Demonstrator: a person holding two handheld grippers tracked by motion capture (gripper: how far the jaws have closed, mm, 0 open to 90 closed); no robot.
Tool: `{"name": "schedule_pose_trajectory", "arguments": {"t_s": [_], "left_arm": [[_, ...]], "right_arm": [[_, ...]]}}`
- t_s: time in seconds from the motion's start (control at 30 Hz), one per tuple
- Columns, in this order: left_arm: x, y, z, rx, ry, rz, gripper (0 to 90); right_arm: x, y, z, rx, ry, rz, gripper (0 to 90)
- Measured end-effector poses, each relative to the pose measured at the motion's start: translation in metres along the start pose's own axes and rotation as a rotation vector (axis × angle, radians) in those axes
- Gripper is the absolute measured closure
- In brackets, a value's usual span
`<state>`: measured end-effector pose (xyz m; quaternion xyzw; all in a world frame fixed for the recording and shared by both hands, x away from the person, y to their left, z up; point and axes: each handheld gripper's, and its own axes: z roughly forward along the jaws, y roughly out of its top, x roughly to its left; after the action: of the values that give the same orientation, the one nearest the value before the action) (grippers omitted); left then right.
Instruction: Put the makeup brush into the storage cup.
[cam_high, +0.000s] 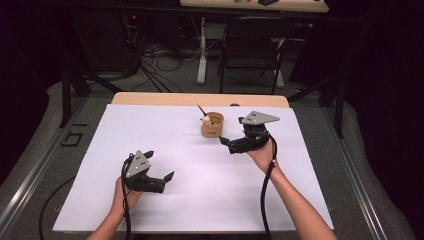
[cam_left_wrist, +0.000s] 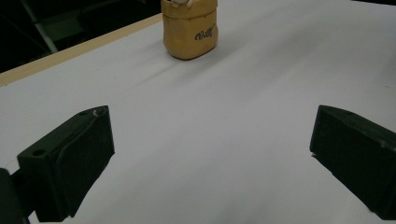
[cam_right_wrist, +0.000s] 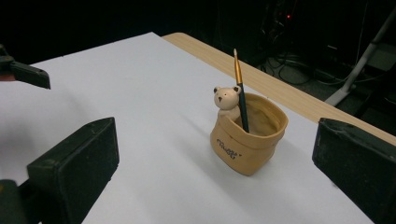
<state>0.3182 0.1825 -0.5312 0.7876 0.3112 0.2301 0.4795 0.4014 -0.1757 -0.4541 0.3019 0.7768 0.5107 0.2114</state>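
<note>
Both claws gape empty; we ease the right claw (cam_high: 226, 142) clear of the pen holder (cam_right_wrist: 248, 140), leaving the brush (cam_right_wrist: 240, 88) standing.

one tan pot (cam_right_wrist: 250, 142) – one brush (cam_right_wrist: 240, 88) inside it – one little bear (cam_right_wrist: 227, 101) at its rim – two grippers

Top of the bear pot (cam_left_wrist: 190, 29) beyond the left gripper view's upper edge; its lettering illegible.

Black grippers (cam_high: 235, 145), grey three-cornered plates, trailing black cables, bare forearms.
</note>
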Motion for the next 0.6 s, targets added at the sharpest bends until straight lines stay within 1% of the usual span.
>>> {"name": "schedule_pose_trajectory", "arguments": {"t_s": [0.03, 0.23, 0.33, 0.5, 0.57, 0.6], "left_arm": [[0.0, 0.0, 0.0, -0.003, -0.003, -0.001, 0.0], [-0.002, -0.003, -0.005, -0.015, -0.004, -0.003, 0.0], [-0.002, -0.005, -0.009, -0.022, -0.001, -0.009, 0.0], [0.0, -0.009, -0.017, -0.034, 0.008, -0.013, 0.0], [0.001, -0.01, -0.02, -0.042, 0.012, -0.012, 0.0], [0.002, -0.011, -0.021, -0.042, 0.012, -0.009, 0.0]], "right_arm": [[0.001, -0.002, -0.003, -0.005, 0.0, -0.003, 0.2], [0.009, -0.017, -0.028, -0.048, -0.033, -0.031, 0.2], [0.012, -0.022, -0.037, -0.071, -0.038, -0.026, 0.2], [0.019, -0.033, -0.052, -0.086, -0.057, -0.038, 0.0], [0.021, -0.038, -0.057, -0.088, -0.058, -0.037, 0.0], [0.023, -0.041, -0.059, -0.086, -0.069, -0.034, 0.0]]}}
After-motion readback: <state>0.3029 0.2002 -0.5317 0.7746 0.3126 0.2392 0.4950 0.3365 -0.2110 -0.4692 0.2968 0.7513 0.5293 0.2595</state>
